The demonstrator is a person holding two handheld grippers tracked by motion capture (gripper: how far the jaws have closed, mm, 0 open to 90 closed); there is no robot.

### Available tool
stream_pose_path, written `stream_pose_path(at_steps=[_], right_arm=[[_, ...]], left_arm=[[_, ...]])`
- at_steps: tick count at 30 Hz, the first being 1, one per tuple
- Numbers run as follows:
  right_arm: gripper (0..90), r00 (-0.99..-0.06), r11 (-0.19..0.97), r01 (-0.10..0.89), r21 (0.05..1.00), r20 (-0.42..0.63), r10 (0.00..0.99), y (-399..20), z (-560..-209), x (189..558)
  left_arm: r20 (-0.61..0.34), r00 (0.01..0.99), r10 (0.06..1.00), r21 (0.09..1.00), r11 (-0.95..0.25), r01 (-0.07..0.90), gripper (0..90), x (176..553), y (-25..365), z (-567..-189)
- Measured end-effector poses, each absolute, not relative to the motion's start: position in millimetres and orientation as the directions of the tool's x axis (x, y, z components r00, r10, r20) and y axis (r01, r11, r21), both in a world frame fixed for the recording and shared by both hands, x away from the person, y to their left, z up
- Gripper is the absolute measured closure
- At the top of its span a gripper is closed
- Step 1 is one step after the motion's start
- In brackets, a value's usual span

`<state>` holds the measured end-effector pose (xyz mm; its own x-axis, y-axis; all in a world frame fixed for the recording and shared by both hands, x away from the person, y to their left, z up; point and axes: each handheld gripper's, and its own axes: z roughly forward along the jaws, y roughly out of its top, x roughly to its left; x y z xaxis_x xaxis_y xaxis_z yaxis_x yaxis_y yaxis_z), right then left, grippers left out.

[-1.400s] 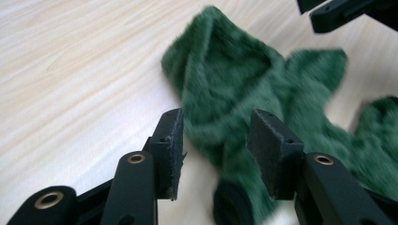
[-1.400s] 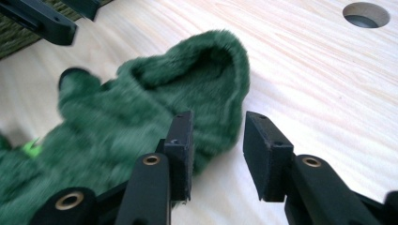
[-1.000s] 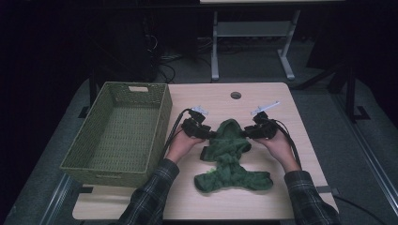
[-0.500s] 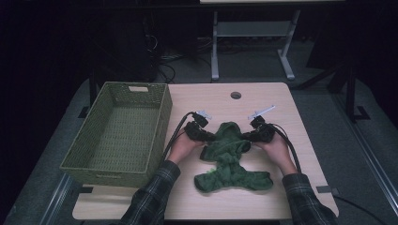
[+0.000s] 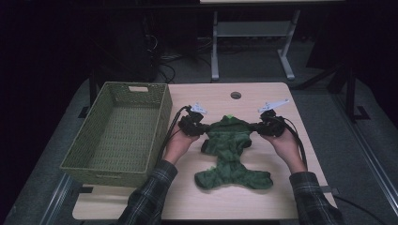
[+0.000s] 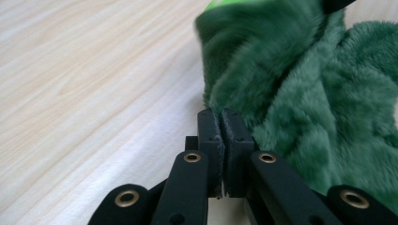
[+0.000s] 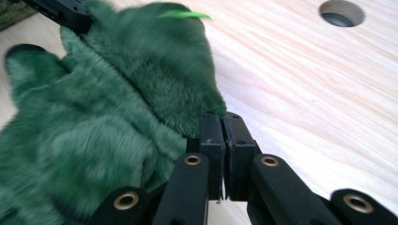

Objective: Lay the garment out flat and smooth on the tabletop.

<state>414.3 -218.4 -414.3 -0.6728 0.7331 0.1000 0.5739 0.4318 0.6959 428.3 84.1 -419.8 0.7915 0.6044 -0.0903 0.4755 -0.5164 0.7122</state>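
A fuzzy dark green garment [image 5: 232, 154] lies on the wooden table [image 5: 281, 197], its wide lower end toward the person. My left gripper [image 5: 205, 130] pinches its upper left edge and my right gripper [image 5: 257, 126] its upper right edge. In the left gripper view the jaws [image 6: 221, 113] have just been closing and stand together on the garment's [image 6: 305, 93] edge. In the right gripper view the jaws [image 7: 223, 116] have likewise just closed on the fabric [image 7: 117, 103]. The upper part is raised a little and stretched between them.
A green woven basket [image 5: 108, 176] stands on the table's left side, close to the left hand. A round hole [image 5: 235, 95] is in the table behind the garment. Bare wood lies on the right and along the front edge.
Both grippers dipped onto the garment's upper corners, shut there, then rose slightly. The garment's top is now pulled taut and lifted off the table.
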Motion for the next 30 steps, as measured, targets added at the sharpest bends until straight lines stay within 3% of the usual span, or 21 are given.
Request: stream_pose_path(at_steps=[8,19,21,25,30], right_arm=[[88.9,-0.647,0.425,0.609,0.67,0.11,0.754,-226.9,-436.8,424.4],[87.4,-0.627,0.44,0.651,0.618,0.112,0.771,-219.7,-463.8,433.0],[80.5,-0.631,0.437,0.654,0.617,0.127,0.765,-219.3,-462.1,433.0],[69.3,-0.625,0.405,0.636,0.657,0.13,0.77,-222.0,-448.8,428.6],[66.1,-0.625,0.392,0.607,0.691,0.111,0.772,-224.6,-430.8,420.1]], left_arm=[[-0.052,0.762,0.645,0.706,-0.516,0.485,88.7,439.6,80.4,-444.5],[-0.067,0.753,0.654,0.681,-0.522,0.514,87.5,445.1,77.6,-467.2],[-0.073,0.751,0.656,0.687,-0.513,0.515,84.0,444.6,77.9,-463.4],[-0.093,0.745,0.66,0.716,-0.476,0.511,67.8,441.1,80.9,-450.0],[-0.106,0.747,0.657,0.732,-0.457,0.506,55.7,428.7,84.6,-430.3]])
